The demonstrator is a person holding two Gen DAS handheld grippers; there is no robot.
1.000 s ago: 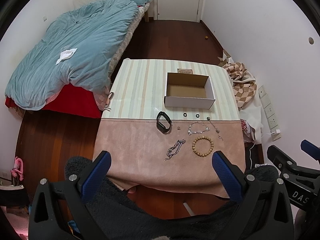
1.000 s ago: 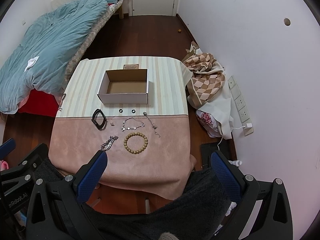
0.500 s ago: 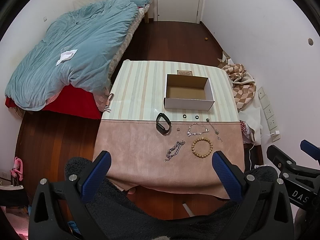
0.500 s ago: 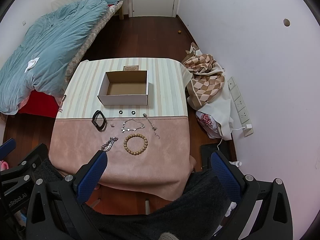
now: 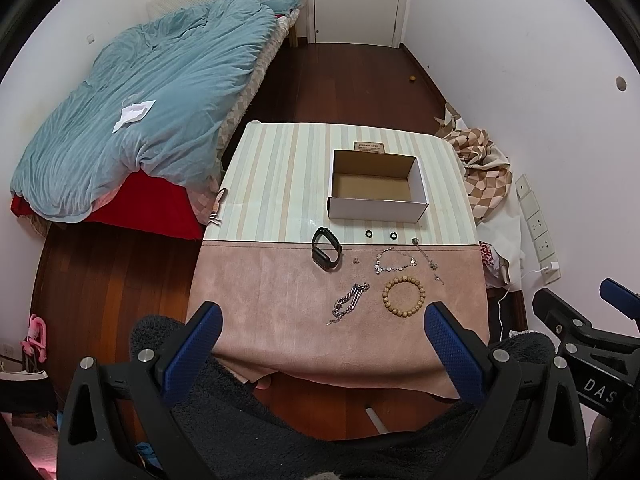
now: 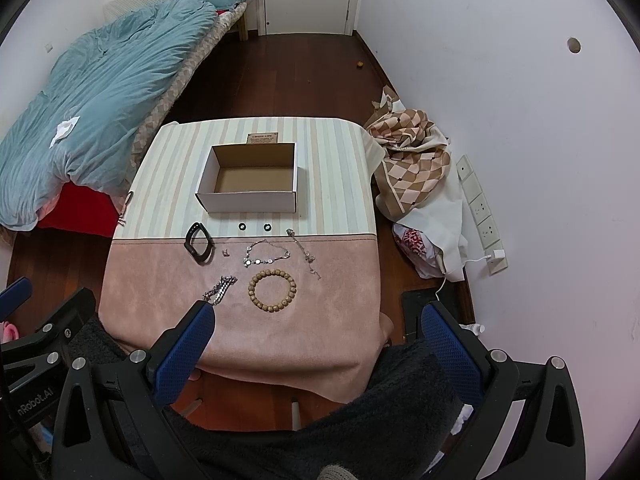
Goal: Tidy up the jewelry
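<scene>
My left gripper (image 5: 322, 344) hangs above the near table (image 5: 256, 280) edge, jaws spread wide, holding nothing. On the cloth, from left: a black band (image 5: 326, 254), a silver chain (image 5: 350, 304), a bead bracelet (image 5: 403, 295), a thin necklace (image 5: 394, 262). The box (image 5: 376, 208) sits behind them. My right gripper (image 6: 316, 332) hangs likewise, jaws spread

"GREEN LIFE" is printed on a small brown label (image 5: 369, 146) behind the box (image 5: 378, 208); "DAS" is seen on the right gripper (image 5: 600, 385).
</scene>
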